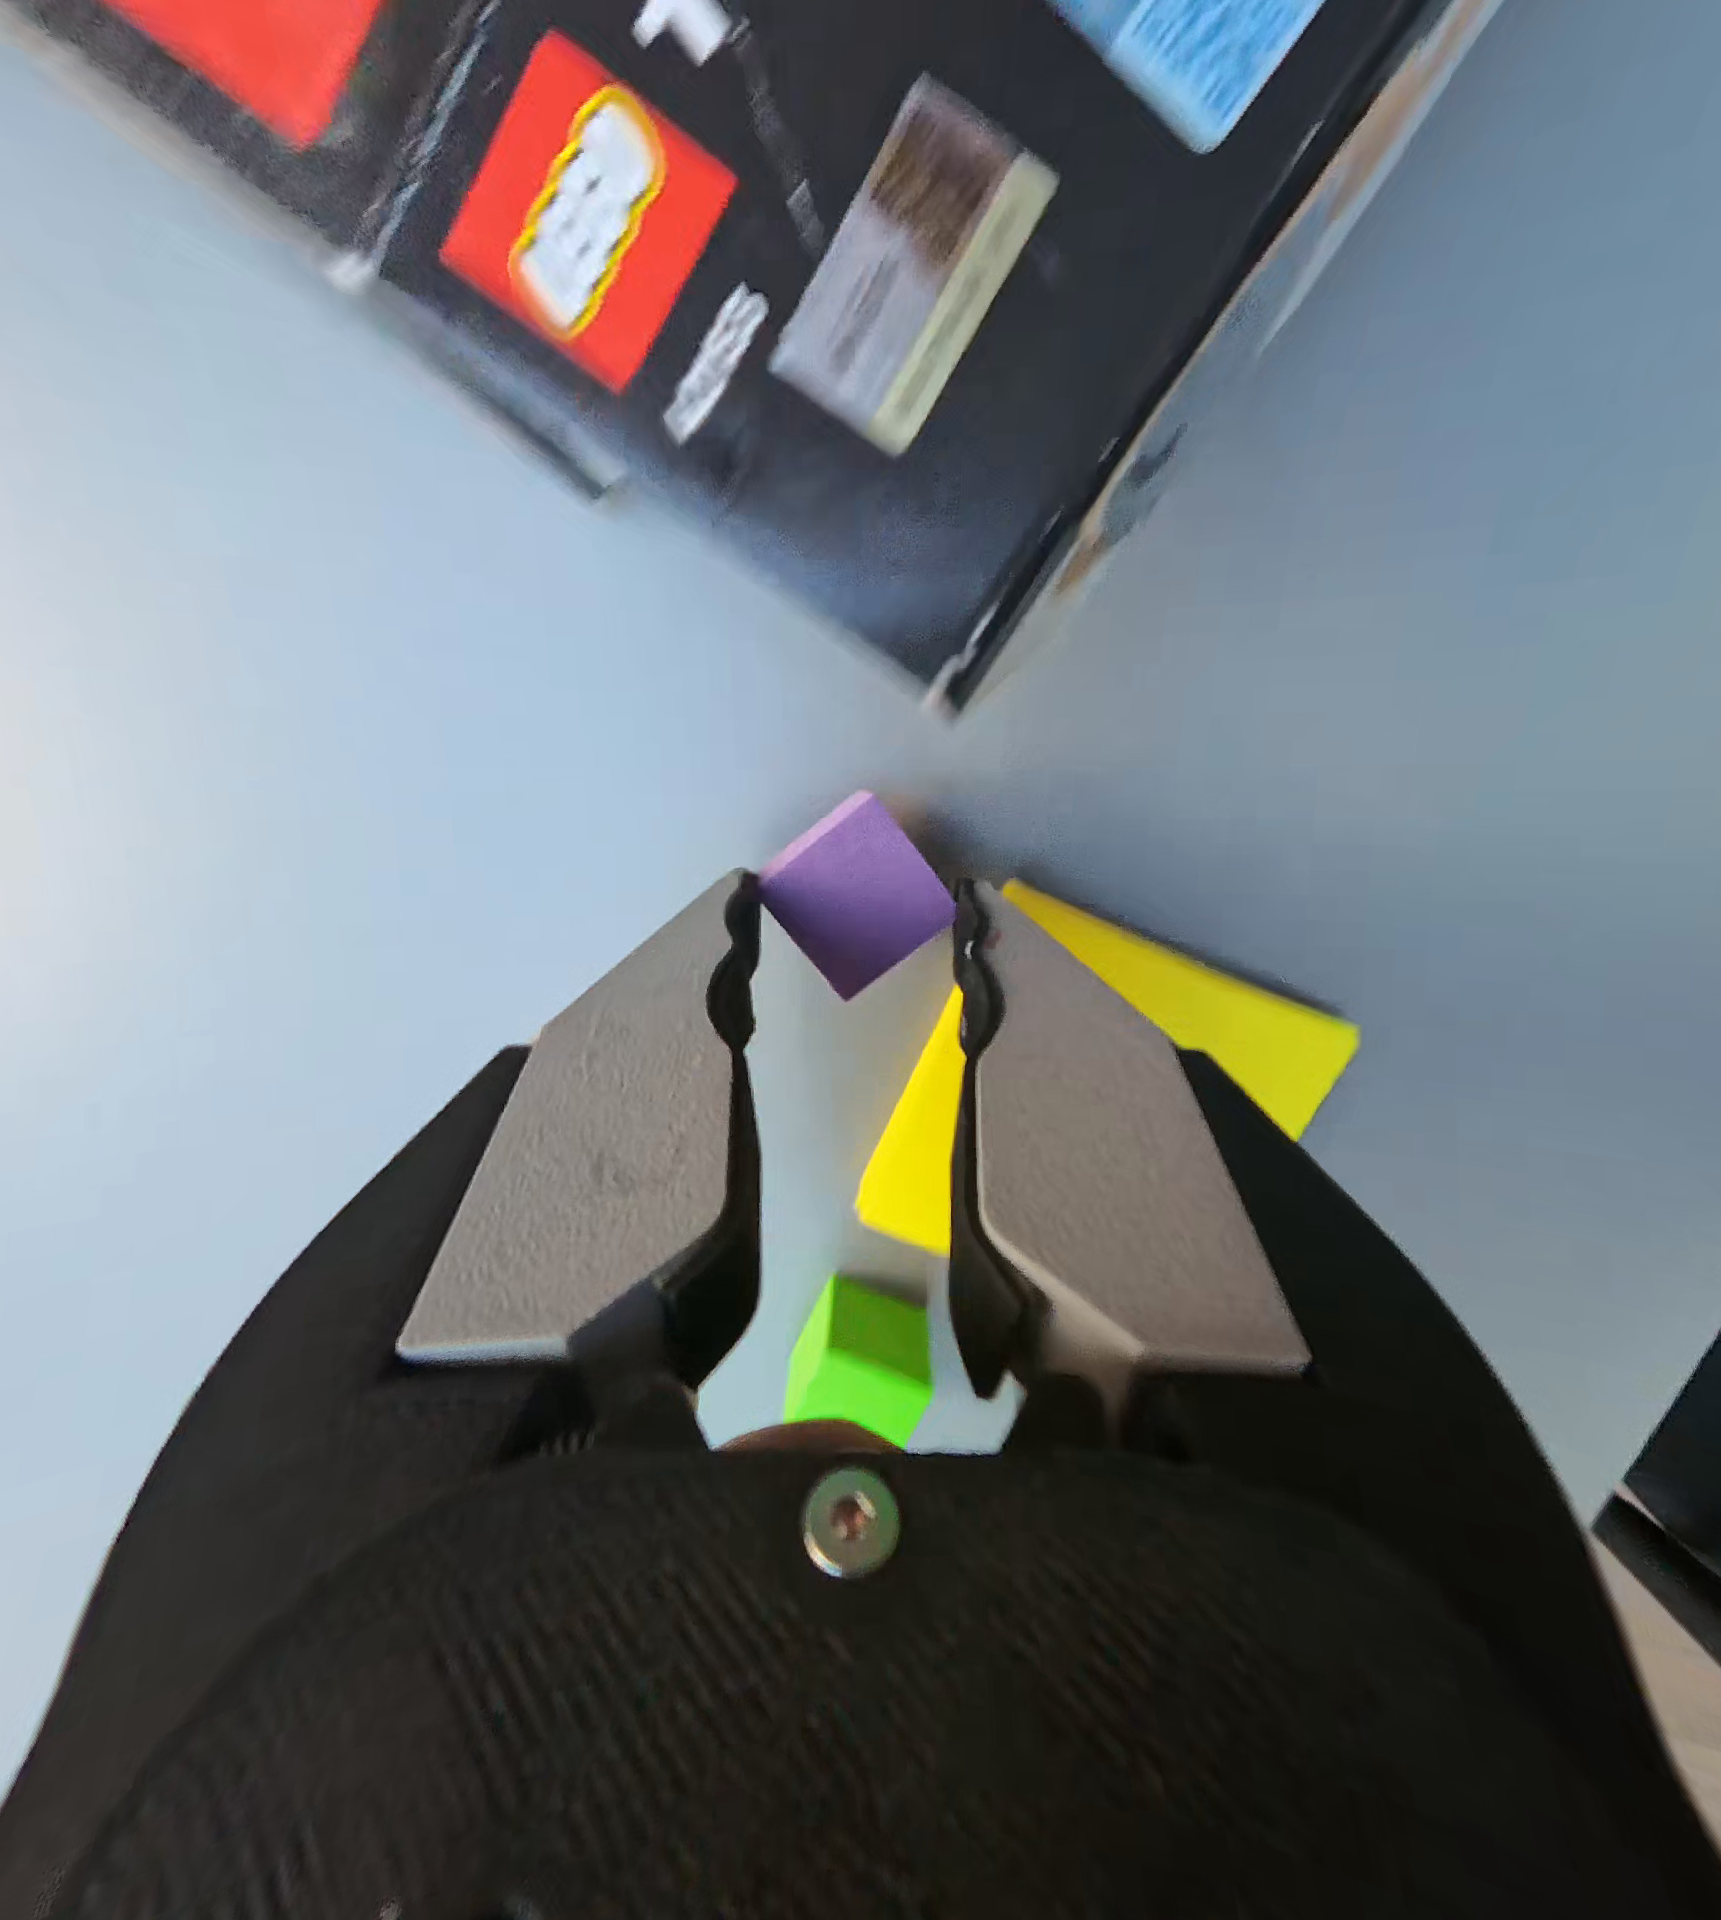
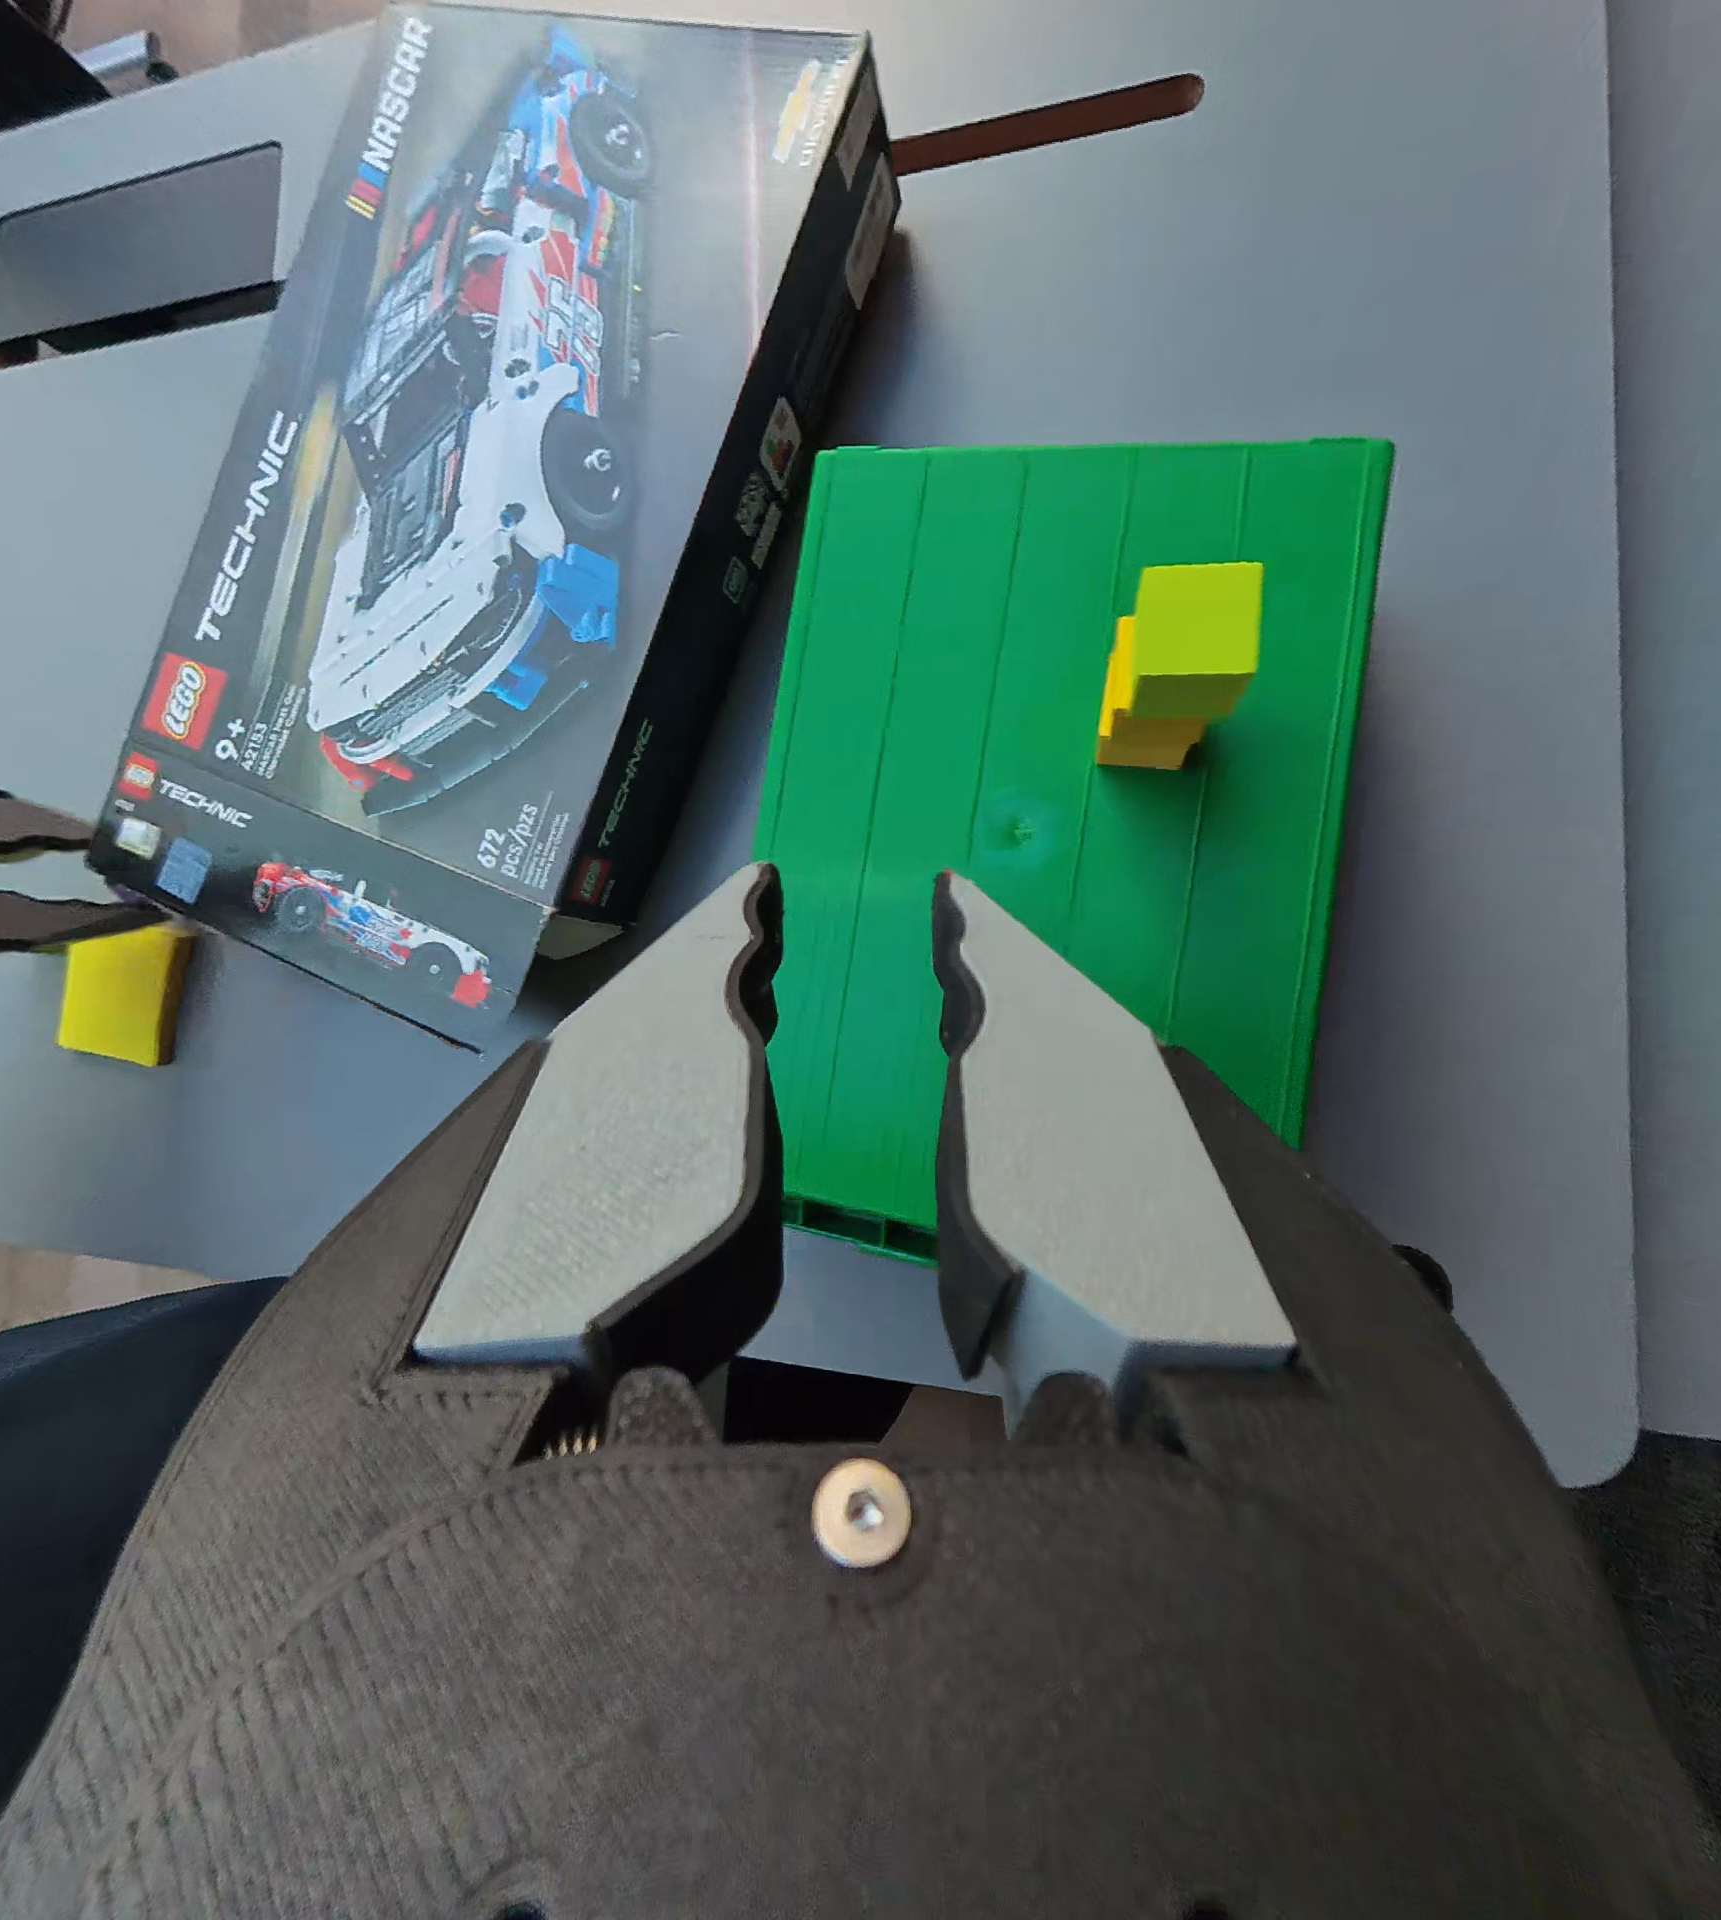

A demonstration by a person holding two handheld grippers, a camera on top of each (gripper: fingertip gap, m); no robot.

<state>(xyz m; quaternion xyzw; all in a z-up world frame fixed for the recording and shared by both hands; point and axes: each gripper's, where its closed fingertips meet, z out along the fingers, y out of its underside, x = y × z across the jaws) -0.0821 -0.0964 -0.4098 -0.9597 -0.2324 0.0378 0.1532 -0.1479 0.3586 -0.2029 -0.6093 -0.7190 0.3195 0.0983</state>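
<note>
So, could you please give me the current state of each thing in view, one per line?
left tool: shut on the purple cube, corner to corner.
purple cube: held at the fingertips, turned diamond-wise.
right tool: open, empty, over the green board.
green board: flat on the table.
lime block: stacked on a yellow block, on the board.
toy box: closed, lying flat.
yellow pad: flat on the table.

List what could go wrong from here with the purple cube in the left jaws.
1. The small purple cube is pinched corner to corner at the very tips of the left gripper, so it may twist or slip out.
2. If dropped, it could land on the flat yellow block or the lime green cube below.
3. The large black toy box lies close ahead; a forward swing might clip it.
</note>
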